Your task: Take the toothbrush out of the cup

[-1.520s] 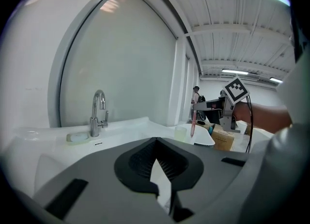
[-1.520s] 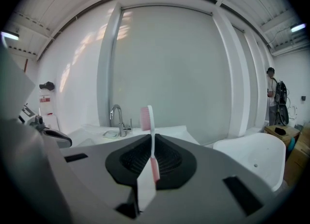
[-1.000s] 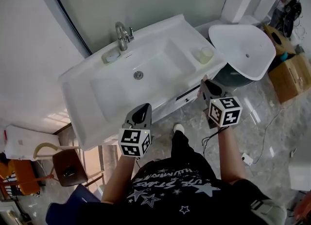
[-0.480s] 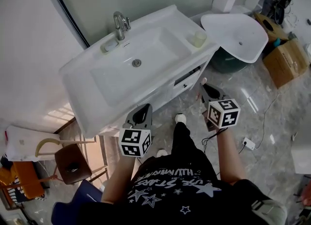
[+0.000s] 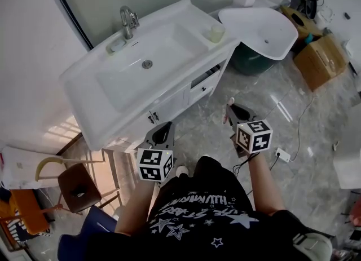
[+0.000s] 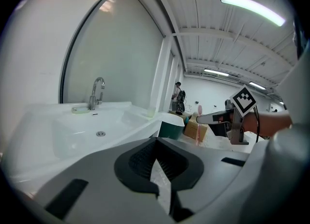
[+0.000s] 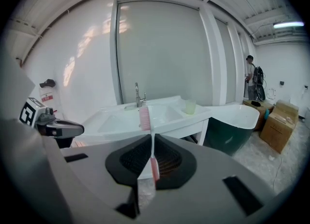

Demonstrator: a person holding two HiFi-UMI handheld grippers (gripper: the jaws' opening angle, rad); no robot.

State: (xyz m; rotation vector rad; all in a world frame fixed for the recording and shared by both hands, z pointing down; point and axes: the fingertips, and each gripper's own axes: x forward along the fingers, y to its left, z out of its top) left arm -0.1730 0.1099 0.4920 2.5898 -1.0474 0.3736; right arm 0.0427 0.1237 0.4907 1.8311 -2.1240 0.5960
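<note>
While your right gripper [image 7: 150, 156] has its jaws pressed together on the handle of the pink toothbrush [image 7: 145, 117], the brush stands upright out of the grip, with its bristle head above the jaw tips. In the head view the brush shows as a short pink stub at the front of that gripper, over the marbled floor [image 5: 282, 113].

Your left gripper [image 6: 156, 166] has its jaws closed together with nothing between them. You hold it level with the right one, the two side by side and apart in front of your body. Each shows in the other's gripper view.

Both grippers point toward the white washbasin [image 5: 121, 79], which stands well apart from them on its cabinet [image 5: 169, 105]. The pale cup [image 5: 215, 32] sits on the right end of the basin top, beside the bowl. The toothbrush is out of the cup and far from it.

At the back of the bowl stands a chrome faucet [image 5: 128, 16], with a soap dish [image 5: 117, 44] just beside it. To the right of the washbasin there is a bathtub [image 5: 259, 26], white inside and dark green outside, and past it a cardboard box [image 5: 318, 60]. A chair [image 5: 76, 189] stands on the floor at your left.
</note>
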